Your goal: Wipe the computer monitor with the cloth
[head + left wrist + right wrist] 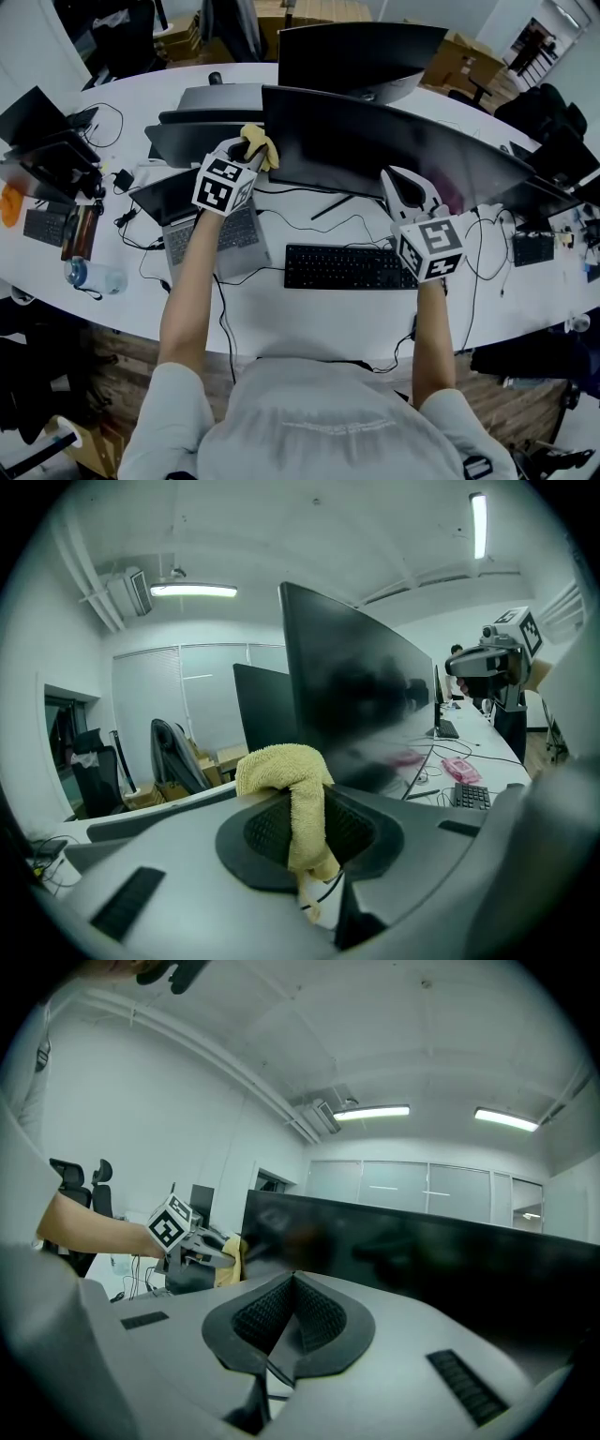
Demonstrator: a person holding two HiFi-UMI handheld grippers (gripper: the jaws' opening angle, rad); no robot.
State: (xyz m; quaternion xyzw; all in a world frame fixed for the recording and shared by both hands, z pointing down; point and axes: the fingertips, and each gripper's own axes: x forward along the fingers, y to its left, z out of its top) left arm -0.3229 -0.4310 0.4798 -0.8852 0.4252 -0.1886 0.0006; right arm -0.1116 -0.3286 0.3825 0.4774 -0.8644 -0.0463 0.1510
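The left gripper [246,148] clenches the yellow cloth [262,147] beside the curved monitor's [394,155] left edge; its own view shows the pinch plainly. The right gripper [397,184], near the screen's lower edge, shows as clenched and empty only in its own view.

White curved desk [309,319] carrying a wide dark monitor [375,150] on its stand, a black keyboard [342,267], an open laptop [217,236] and a clear bottle [94,277] lying flat.
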